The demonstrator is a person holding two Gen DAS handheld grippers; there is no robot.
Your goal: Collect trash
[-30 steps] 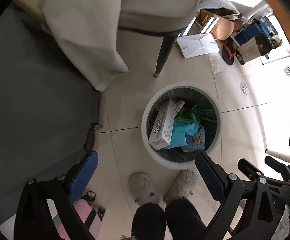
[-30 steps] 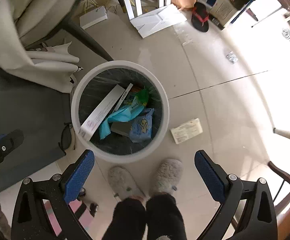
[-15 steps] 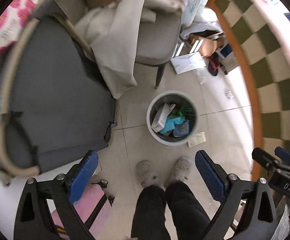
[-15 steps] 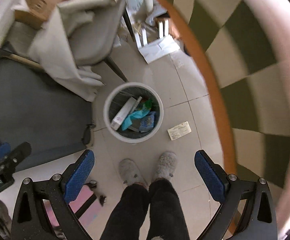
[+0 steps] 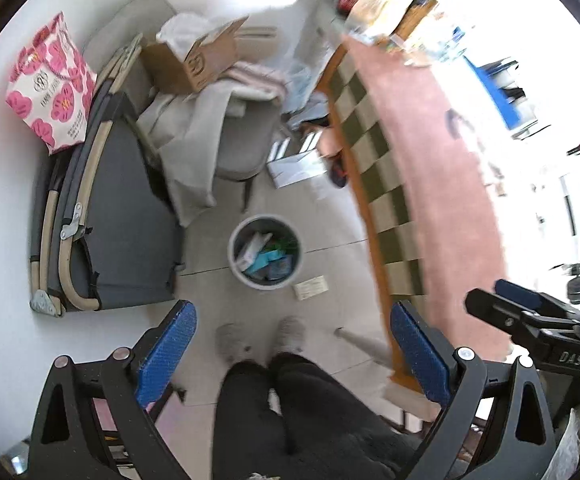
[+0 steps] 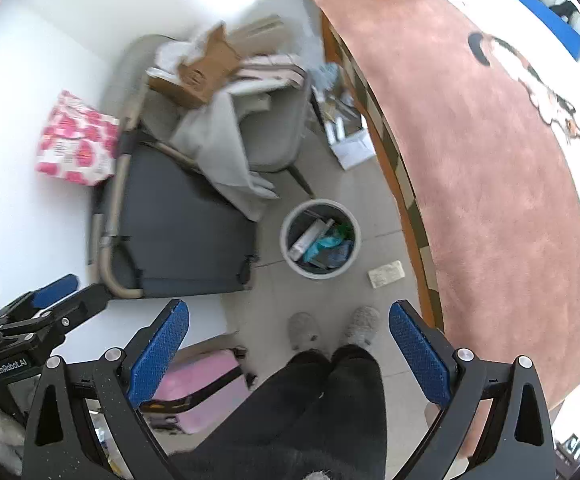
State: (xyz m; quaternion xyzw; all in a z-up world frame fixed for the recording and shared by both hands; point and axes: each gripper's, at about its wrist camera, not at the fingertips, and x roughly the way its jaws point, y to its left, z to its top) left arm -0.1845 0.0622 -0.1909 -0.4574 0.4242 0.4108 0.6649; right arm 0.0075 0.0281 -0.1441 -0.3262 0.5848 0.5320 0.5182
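A round white trash bin (image 5: 265,253) (image 6: 320,239) stands on the tiled floor far below, holding a white box, teal and blue wrappers. A flat white packet (image 5: 310,287) (image 6: 386,274) lies on the floor just right of the bin. My left gripper (image 5: 292,344) is open and empty, high above the floor. My right gripper (image 6: 289,342) is also open and empty at about the same height. Each gripper shows in the other's view: the right gripper (image 5: 530,316) at the right edge, the left gripper (image 6: 46,304) at the left edge.
A table with a pink cloth (image 6: 490,160) and checkered edge (image 5: 386,208) is to the right. A grey folding cot (image 6: 178,240), a chair with cloth and a cardboard box (image 5: 194,60), and a pink flowered bag (image 5: 50,84) are left. The person's legs and slippers (image 6: 334,332) are below.
Both grippers have risen far above the bin, from close over it to table height. The bin looks much smaller and the table top has come into view.
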